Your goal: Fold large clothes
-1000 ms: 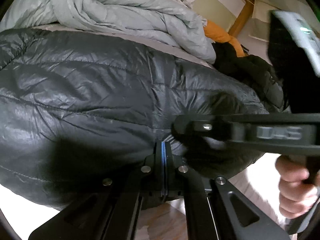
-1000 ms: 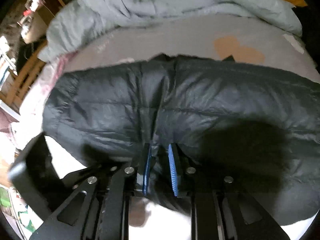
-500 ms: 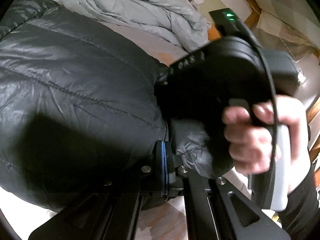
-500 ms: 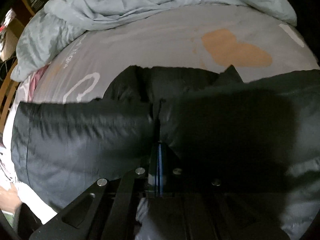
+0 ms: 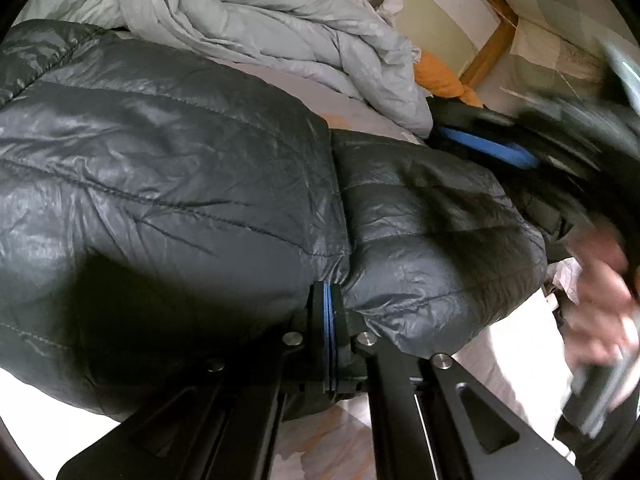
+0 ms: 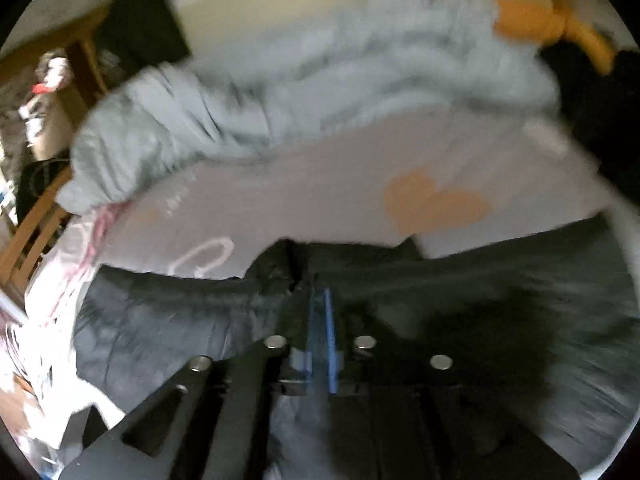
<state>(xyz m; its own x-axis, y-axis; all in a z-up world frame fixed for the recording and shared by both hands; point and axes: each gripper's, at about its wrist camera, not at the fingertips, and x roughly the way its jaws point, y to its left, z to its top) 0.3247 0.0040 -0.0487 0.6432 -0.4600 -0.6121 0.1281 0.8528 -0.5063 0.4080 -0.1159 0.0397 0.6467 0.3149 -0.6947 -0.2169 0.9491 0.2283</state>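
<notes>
A dark grey quilted puffer jacket [image 5: 200,184] lies spread on the bed and fills the left wrist view. My left gripper [image 5: 330,308] is shut on its near edge, where the fabric bunches at a seam. My right gripper [image 5: 486,136] shows blurred at the upper right, lifted off the jacket's far side, one blue pad [image 5: 484,146] facing out. In the right wrist view the jacket [image 6: 180,320] lies under the right gripper [image 6: 320,312]. Its jaws are opening, a narrow gap shows, and I see no fabric pinched between them.
A crumpled pale grey duvet [image 5: 280,40] is heaped at the back of the bed. An orange cloth [image 5: 436,76] and a wooden bed frame [image 5: 484,52] are at the far right. A person's hand [image 5: 596,300] holds the right gripper's handle. The pale sheet [image 6: 320,184] has an orange heart print.
The right gripper, close in front of the left camera half a second ago, has pulled away up and to the right. Its shut pads now show a slight gap. The left grip is unchanged.
</notes>
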